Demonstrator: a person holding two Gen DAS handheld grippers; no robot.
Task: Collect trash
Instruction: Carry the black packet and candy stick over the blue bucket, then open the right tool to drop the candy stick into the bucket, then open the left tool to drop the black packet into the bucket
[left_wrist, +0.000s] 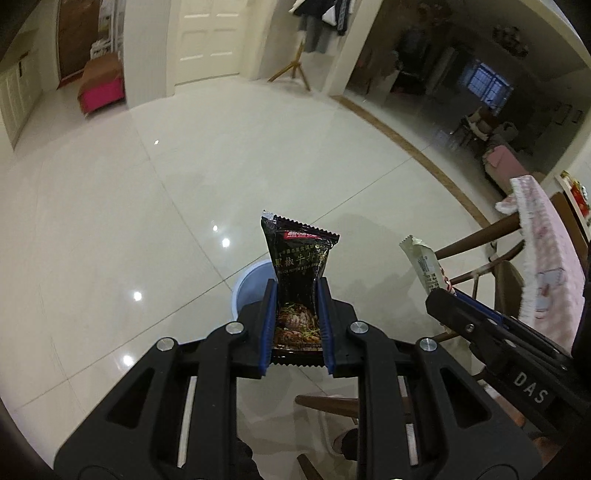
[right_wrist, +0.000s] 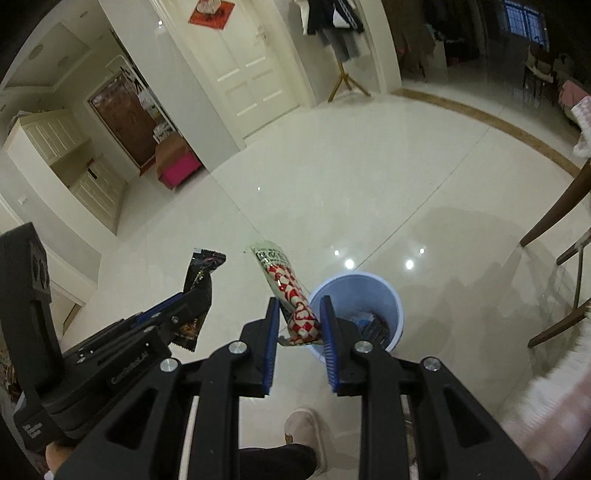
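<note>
My left gripper (left_wrist: 297, 291) is shut on a black sauce packet (left_wrist: 299, 266) that stands upright between its blue pads, above the floor. A light blue bin (left_wrist: 245, 286) shows just behind and left of it. My right gripper (right_wrist: 299, 310) is shut on a red-and-white checkered wrapper (right_wrist: 291, 295), held just left of the blue bin (right_wrist: 395, 306), which holds some dark trash. The right gripper with its wrapper (left_wrist: 424, 266) shows at the right of the left wrist view. The left gripper with the black packet (right_wrist: 199, 291) shows at the left of the right wrist view.
Glossy white tile floor (left_wrist: 184, 184) spreads ahead. Wooden chairs (left_wrist: 480, 243) and a pink-clothed table (left_wrist: 546, 258) stand to the right. My shoe (right_wrist: 306, 432) is on the floor below the right gripper. A white door (right_wrist: 243, 66) and a coat stand (right_wrist: 343, 77) are far back.
</note>
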